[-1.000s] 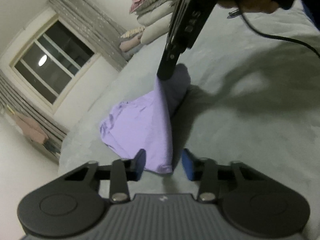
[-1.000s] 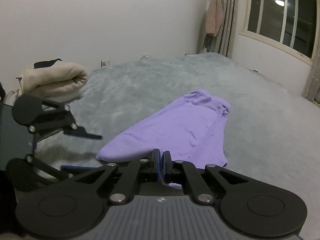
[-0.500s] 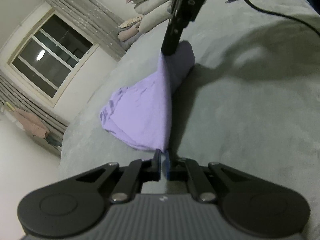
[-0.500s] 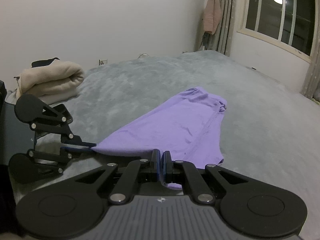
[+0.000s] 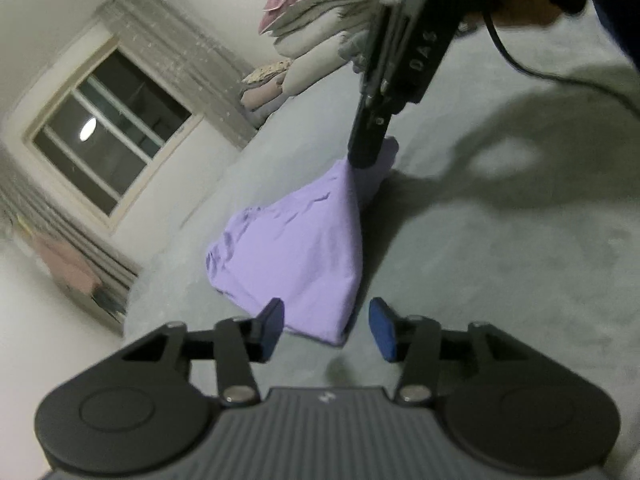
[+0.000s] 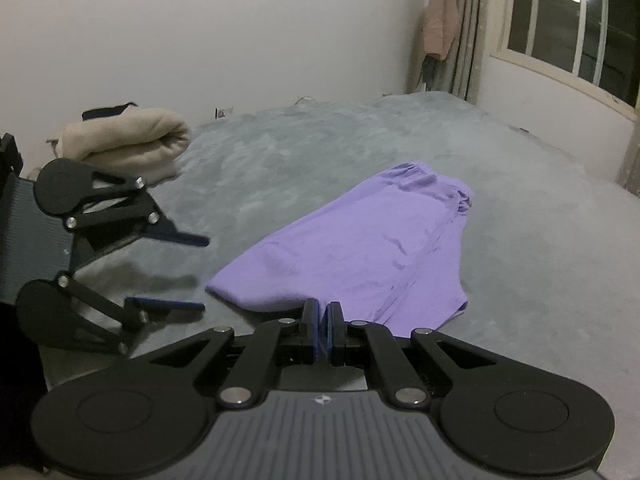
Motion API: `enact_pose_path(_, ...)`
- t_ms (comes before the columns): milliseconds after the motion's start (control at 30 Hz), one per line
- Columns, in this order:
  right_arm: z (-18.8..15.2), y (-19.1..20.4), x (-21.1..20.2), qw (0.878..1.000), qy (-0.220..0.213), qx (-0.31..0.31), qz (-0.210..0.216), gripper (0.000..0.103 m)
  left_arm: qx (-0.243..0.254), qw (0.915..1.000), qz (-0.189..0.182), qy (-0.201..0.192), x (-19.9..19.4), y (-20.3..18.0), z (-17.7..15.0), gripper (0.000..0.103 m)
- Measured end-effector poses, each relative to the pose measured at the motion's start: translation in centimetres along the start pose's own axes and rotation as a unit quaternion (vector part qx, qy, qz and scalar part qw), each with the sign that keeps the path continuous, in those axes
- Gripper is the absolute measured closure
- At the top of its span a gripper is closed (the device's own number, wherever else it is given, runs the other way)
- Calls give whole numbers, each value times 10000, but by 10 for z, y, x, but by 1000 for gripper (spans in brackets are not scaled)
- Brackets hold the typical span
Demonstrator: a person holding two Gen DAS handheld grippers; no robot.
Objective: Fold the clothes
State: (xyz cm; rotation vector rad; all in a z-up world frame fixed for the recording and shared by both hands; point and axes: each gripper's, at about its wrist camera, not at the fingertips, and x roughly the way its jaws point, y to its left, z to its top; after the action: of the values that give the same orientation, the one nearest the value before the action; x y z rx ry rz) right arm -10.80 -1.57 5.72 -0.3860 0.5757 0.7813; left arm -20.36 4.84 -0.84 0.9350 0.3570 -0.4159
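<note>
My left tool (image 5: 326, 330) has just been opening, its blue pads (image 5: 382, 330) now spread either side of the near corner of the purple garment (image 5: 296, 256) without pressing it; my right tool (image 6: 322, 320) is pressed together, pinching the garment's far edge and holding it slightly up; ahead of both, the garment lies doubled over on the grey bed (image 6: 320, 152); I judge one fold made, further folds and smoothing left.
</note>
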Motion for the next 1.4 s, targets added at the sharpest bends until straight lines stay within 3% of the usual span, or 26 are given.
enact_pose_path(133,-9,6,2,9992,198,-339,-53,69,85,10000,18,-26,11,-4,4,57)
enact_pose_path(367,-24,23,12,9894,312,-1332,-490,68,79,9999,-59,-23,27,-2,11,58)
enact_pose_path(467,-32,45,18,9728,185,-2189,-737,68,-79,9997,-233,70,30,1,13,75)
enact_pose_path(567,-31,59,28,9609,70,-2603,-939,69,-71,9997,-240,54,31,0,15,78)
enact_pose_path(600,-28,61,31,9612,54,-2605,-907,71,-57,9998,-187,26,30,-1,15,73)
enact_pose_path(633,-23,60,33,9650,69,-2486,-837,95,-47,9999,-133,-1,29,-2,15,70)
enact_pose_path(667,-15,54,32,9737,71,-2156,-726,97,-47,10000,-78,-20,29,-2,16,65)
enact_pose_path(767,6,27,18,9956,-131,-855,-365,97,-58,10000,14,-29,31,-4,16,61)
enact_pose_path(900,13,15,3,9991,-334,-273,-32,97,-212,9992,338,73,43,-6,20,58)
enact_pose_path(967,13,18,5,9992,-270,-283,-32,97,-216,9987,450,128,49,-7,24,63)
enact_pose_path(1033,11,20,8,9994,-189,-295,-32,97,-164,9981,546,218,54,-8,27,83)
enact_pose_path(1067,9,20,8,9994,-174,-299,-49,97,-109,9978,593,268,56,-9,28,97)
enact_pose_path(1400,0,27,11,9973,-98,-734,3,97,621,9908,1188,202,49,-20,32,99)
